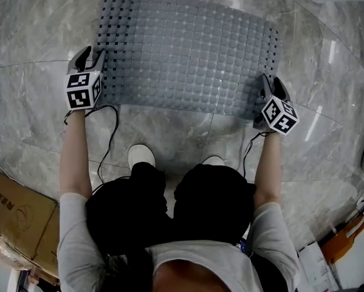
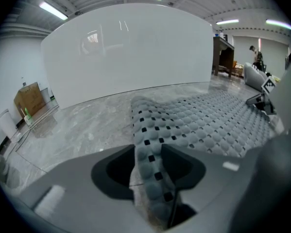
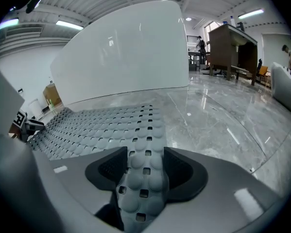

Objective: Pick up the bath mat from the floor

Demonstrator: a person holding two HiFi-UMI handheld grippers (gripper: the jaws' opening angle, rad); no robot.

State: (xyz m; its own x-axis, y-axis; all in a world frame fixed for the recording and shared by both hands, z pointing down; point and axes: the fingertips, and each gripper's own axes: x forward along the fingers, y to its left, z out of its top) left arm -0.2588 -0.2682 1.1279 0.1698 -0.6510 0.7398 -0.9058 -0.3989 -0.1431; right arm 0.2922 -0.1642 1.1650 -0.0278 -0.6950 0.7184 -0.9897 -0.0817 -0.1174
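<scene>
A grey rubber bath mat (image 1: 188,53) with round bumps and square holes lies spread on the marble floor. My left gripper (image 1: 90,55) is at its near left corner, my right gripper (image 1: 273,83) at its near right corner. In the left gripper view the mat (image 2: 208,120) has a raised edge strip running between the jaws of the left gripper (image 2: 147,159), with dark gaps beside it; the jaws stand open. In the right gripper view a humped fold of the mat (image 3: 101,125) fills the space between the spread jaws of the right gripper (image 3: 144,171).
The person's white shoes (image 1: 141,156) stand just short of the mat's near edge. A cardboard box (image 1: 14,215) sits at the lower left and orange items (image 1: 346,233) at the lower right. A curved white wall (image 2: 126,52) rises beyond the mat, with a wooden table (image 3: 232,42) farther off.
</scene>
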